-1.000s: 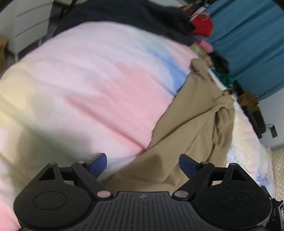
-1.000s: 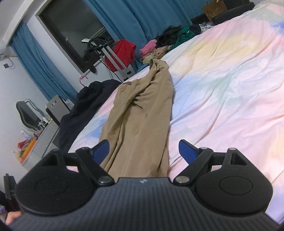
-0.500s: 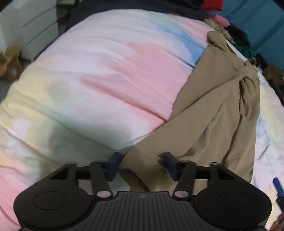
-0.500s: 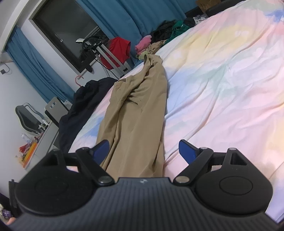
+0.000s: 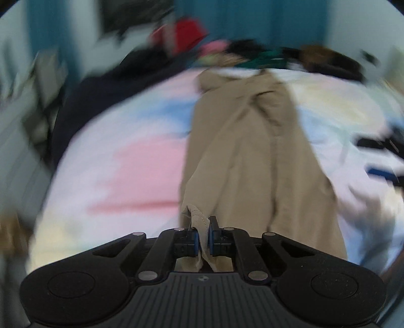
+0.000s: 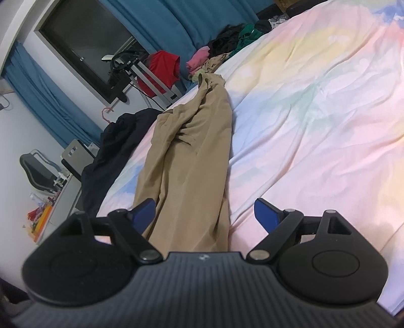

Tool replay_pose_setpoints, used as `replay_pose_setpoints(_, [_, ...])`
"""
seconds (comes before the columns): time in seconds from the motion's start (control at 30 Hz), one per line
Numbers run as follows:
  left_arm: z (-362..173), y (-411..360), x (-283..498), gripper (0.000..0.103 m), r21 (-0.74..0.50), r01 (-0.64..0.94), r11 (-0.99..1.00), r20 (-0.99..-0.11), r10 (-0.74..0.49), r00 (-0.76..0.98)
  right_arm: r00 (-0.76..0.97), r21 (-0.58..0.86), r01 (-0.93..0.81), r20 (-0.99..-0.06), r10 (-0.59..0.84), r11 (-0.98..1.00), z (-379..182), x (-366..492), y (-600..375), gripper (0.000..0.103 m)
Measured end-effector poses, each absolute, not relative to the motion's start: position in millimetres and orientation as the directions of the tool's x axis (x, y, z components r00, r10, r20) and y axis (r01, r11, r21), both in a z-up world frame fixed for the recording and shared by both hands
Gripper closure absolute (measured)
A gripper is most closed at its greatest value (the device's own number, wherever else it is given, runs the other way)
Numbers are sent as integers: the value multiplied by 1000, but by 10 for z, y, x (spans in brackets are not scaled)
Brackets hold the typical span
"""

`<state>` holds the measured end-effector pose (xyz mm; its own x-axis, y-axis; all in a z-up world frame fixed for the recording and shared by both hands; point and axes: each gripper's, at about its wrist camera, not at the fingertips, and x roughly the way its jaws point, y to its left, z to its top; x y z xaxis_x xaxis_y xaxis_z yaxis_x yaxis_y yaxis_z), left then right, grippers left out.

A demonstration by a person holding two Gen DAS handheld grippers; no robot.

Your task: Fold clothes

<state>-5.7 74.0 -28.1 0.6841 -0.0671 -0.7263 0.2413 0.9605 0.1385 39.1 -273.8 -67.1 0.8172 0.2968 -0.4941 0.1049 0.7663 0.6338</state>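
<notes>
Tan trousers (image 5: 252,151) lie lengthwise on the pastel tie-dye bed cover (image 5: 131,161). My left gripper (image 5: 203,242) is shut on the near hem of the trousers, which bunches up between the blue pads; this view is motion-blurred. In the right wrist view the same trousers (image 6: 192,156) stretch away from me across the bed cover (image 6: 315,106). My right gripper (image 6: 205,214) is open, its blue fingertips on either side of the near end of the trousers, holding nothing.
A dark garment (image 6: 113,141) lies along the bed's left edge. A pile of clothes (image 6: 227,50), pink, green and black, sits at the far end, with a red garment (image 6: 162,68) on a rack. Blue curtains (image 6: 176,22) and a desk with clutter (image 6: 43,212) lie beyond.
My left gripper has closed on the trouser hem and swung round fast, blurring its view. My right gripper has stayed open and edged closer over the near end of the trousers.
</notes>
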Motion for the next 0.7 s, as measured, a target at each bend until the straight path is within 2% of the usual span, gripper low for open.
replay_pose_setpoints(0.2, [-337,101,-466,96,410,513,754,-681,-121,722,814,638,128,-505,287,759,-701,389,-2766,16])
replay_pose_setpoints(0.33, [-532,-70,-553,95,407,649,643,-755,-164,635,813,637,131,-508,286,760,-697,385,-2769,16])
replay_pose_setpoints(0.43, [-560,-29,-505,83,324,707,628,-813,-197,548,808,639,133,-513,291,758,-707,384,-2773,16])
replay_pose_setpoints(0.47, [-541,25,-475,73,277,712,645,-828,-216,518,803,641,134,-517,296,755,-717,386,-2774,16])
replay_pose_setpoints(0.5, [-513,94,-446,59,227,706,670,-835,-239,495,795,646,135,-523,306,751,-734,391,-2777,16])
replay_pose_setpoints(0.6, [-393,360,-285,32,71,640,765,-830,-310,463,752,674,141,-549,365,725,-826,412,-2769,16])
replay_pose_setpoints(0.7, [-315,757,32,23,-127,487,864,-813,-372,448,664,739,159,-571,483,655,-1030,436,-2736,16])
